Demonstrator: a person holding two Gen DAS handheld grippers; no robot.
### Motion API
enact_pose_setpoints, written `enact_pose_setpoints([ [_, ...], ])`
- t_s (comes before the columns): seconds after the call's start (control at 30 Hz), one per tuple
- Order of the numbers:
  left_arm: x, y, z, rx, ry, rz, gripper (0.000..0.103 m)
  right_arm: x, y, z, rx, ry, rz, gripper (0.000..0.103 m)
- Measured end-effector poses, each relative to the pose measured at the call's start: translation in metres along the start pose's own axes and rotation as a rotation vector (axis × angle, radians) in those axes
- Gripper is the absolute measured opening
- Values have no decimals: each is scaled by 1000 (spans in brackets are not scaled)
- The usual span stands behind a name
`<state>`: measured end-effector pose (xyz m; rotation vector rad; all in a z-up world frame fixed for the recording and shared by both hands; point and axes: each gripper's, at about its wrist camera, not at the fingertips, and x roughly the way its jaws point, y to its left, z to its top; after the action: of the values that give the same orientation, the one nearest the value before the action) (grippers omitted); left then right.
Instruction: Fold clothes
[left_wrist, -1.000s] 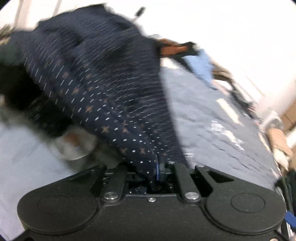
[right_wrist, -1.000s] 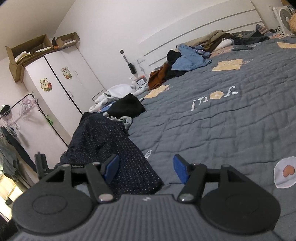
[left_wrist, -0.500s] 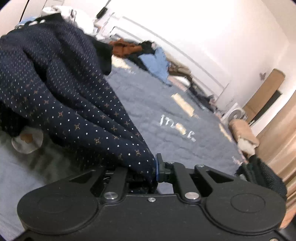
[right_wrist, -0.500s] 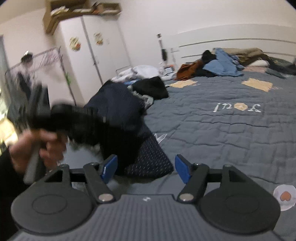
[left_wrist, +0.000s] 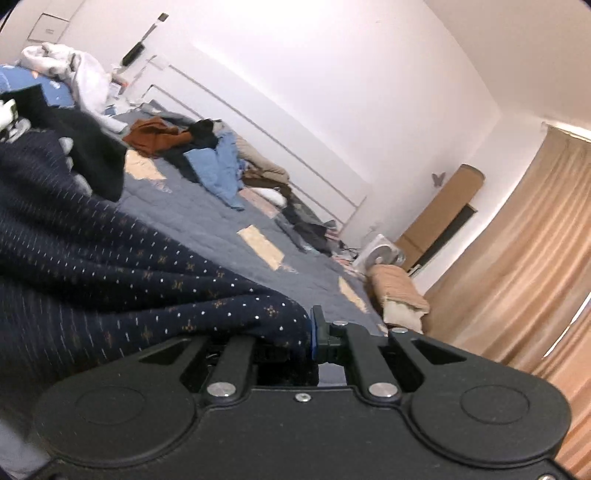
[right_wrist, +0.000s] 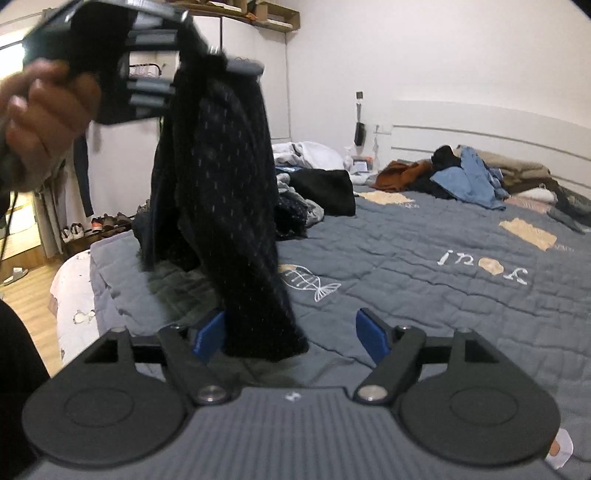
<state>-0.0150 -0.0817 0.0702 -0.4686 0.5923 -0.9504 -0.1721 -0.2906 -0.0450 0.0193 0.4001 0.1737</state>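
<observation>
Navy fabric with small pale dots and tan motifs, a soft garment (right_wrist: 225, 206), hangs in a bunched column above the grey quilted bedspread (right_wrist: 424, 280), its lower hem just over the near corner of that bedspread. The left gripper (left_wrist: 308, 332), seen in the right wrist view at the top of the column and held by a hand (right_wrist: 44, 110), has its jaws clamped on the garment's upper edge; in its own view the cloth drapes away from the blue pads toward the bedspread. The right gripper (right_wrist: 291, 332) sits low over the bedspread's near edge with jaws opening. The garment's lower end hangs between them, close against the one blue pad (right_wrist: 210, 332) and clear of the other; neither pad presses it.

Farther along the bedspread, toward the white headboard (right_wrist: 480, 129), lies a pile of clothes (right_wrist: 461, 173) in rust, black, light blue and tan. A black garment (right_wrist: 325, 188) rests at the bedspread's far side edge, with white bedding (right_wrist: 314, 155) behind it. Beige curtains (left_wrist: 517, 280) hang beyond the bedspread's opposite side.
</observation>
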Motion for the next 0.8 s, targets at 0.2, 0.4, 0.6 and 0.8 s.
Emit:
enact_pose_setpoints([
  [0.2, 10, -22, 0, 36, 32, 4, 9, -10, 12, 4, -45, -54, 76, 80],
  [0.4, 31, -4, -17, 61, 143, 84, 10, -14, -17, 8, 120, -69, -31, 56],
  [0.6, 58, 49, -41, 20, 277, 251, 17, -13, -55, 2, 309, -24, -112, 5],
  [0.8, 39, 55, -58, 137, 326, 307, 52, -7, -68, -10, 361, 43, -169, 6],
])
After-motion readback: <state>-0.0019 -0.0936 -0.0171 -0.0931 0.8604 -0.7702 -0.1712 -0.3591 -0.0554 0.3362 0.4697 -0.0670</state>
